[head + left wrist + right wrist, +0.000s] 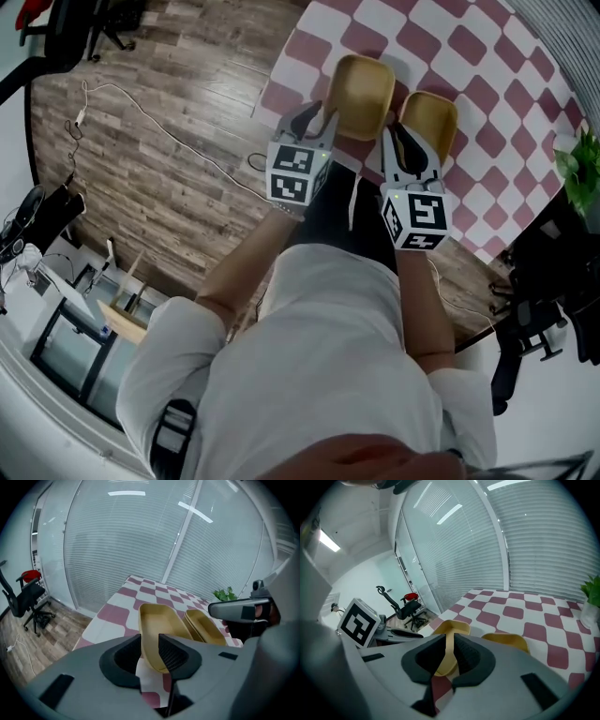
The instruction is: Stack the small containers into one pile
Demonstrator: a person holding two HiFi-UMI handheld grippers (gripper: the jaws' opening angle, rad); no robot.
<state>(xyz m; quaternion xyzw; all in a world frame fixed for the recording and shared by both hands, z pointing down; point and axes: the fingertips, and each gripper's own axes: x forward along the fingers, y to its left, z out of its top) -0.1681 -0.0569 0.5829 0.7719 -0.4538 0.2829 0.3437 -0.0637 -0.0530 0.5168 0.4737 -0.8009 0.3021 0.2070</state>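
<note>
Yellow container (pixel 361 89) rim pinched in left gripper (pixel 317 120); second container (pixel 429 114) alongside.

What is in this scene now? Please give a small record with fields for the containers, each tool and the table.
containers: left container, right container; yellow, open, side by side, not stacked
left tool: shut on left container's wall
right tool: shut on a yellow container wall; which container, cannot tell
table: red and white checks
also: green plant at the right
</note>
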